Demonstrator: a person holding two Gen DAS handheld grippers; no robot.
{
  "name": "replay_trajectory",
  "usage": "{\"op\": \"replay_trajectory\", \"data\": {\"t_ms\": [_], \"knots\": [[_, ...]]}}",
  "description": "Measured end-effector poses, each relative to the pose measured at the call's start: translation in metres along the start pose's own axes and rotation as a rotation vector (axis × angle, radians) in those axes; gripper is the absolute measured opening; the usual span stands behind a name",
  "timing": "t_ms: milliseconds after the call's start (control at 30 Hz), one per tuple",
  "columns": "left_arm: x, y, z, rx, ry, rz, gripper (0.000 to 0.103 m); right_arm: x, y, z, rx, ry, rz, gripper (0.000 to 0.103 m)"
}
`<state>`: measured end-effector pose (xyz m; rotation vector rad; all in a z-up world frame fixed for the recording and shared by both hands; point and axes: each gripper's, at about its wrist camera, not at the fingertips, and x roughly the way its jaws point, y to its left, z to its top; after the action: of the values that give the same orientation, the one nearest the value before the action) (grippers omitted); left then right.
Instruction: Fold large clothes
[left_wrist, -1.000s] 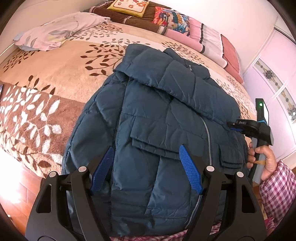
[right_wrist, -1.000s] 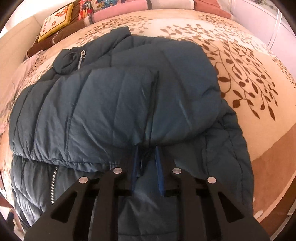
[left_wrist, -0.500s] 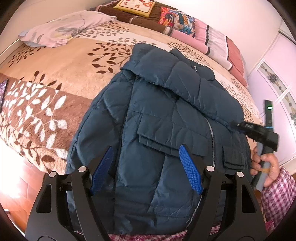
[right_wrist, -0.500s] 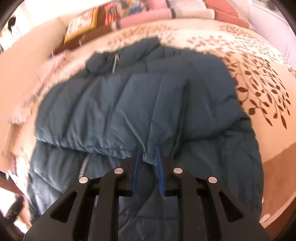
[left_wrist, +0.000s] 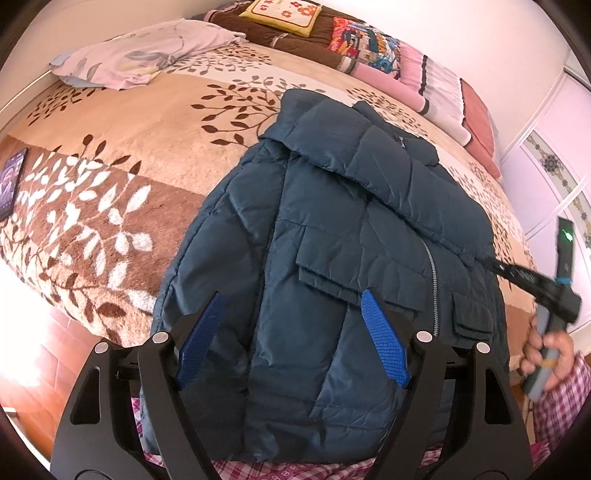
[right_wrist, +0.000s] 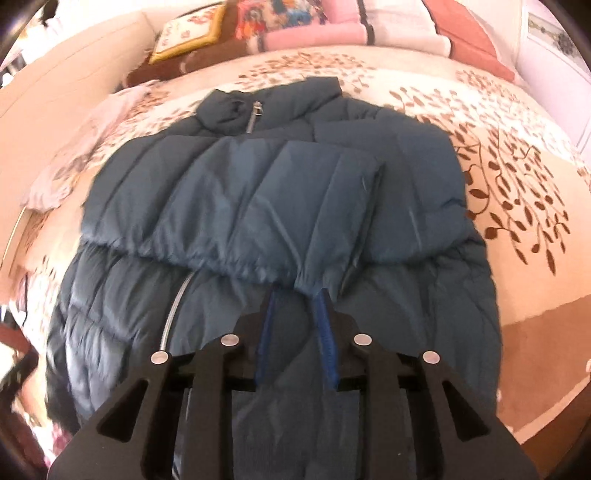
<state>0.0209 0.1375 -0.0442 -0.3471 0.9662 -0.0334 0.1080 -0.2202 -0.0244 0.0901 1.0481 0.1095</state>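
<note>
A dark teal puffer jacket (left_wrist: 332, 240) lies zipped and front up on the bed, collar toward the far pillows. One sleeve (right_wrist: 258, 192) is folded across its chest. My right gripper (right_wrist: 296, 297) has the gathered cuff (right_wrist: 306, 282) caught between its fingertips, and its jaws are opening. The left wrist view shows that same right gripper (left_wrist: 496, 263) at the jacket's right edge, held by a hand (left_wrist: 546, 354). My left gripper (left_wrist: 291, 317) hovers over the jacket's hem, near a flap pocket (left_wrist: 325, 269). It is open wide with nothing gripped.
A leaf-patterned blanket (left_wrist: 129, 129) covers the bed. A pale pillow (left_wrist: 147, 55) lies far left and cushions (left_wrist: 369, 37) line the headboard. A phone (left_wrist: 9, 184) rests on the left edge. A plaid sleeve (left_wrist: 561, 406) and wardrobe doors (left_wrist: 554, 166) are at right.
The right gripper has risen, drawn back and rolled with the cuff still at its tips, so more of the jacket shows. The left gripper has barely moved.
</note>
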Motion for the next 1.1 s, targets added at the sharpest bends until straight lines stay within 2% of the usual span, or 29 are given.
{"op": "replay_trajectory", "data": {"t_ms": [133,367,400,667,767,933,1100], "knots": [[-0.002,-0.001,-0.001,0.013,0.001,0.011,0.076,-0.029,0.002,-0.03,-0.064,-0.024,-0.018,0.045],[-0.006,-0.003,-0.003,0.035,0.009,0.033,0.076,-0.052,-0.006,-0.077,-0.125,0.015,-0.043,0.046],[-0.006,-0.003,-0.003,0.038,0.01,0.037,0.076,-0.054,-0.009,-0.082,-0.129,0.025,-0.048,0.051],[-0.016,0.001,-0.006,0.082,0.021,0.094,0.076,-0.07,-0.037,-0.099,-0.111,0.039,-0.075,0.054],[-0.021,0.007,-0.01,0.11,0.034,0.123,0.077,-0.076,-0.05,-0.106,-0.121,0.062,-0.086,0.058],[-0.03,0.02,-0.019,0.177,0.078,0.172,0.077,-0.083,-0.073,-0.124,-0.096,0.12,-0.091,0.058],[-0.032,0.039,-0.027,0.15,0.149,0.164,0.077,-0.09,-0.091,-0.145,-0.061,0.152,-0.088,0.063]]}}
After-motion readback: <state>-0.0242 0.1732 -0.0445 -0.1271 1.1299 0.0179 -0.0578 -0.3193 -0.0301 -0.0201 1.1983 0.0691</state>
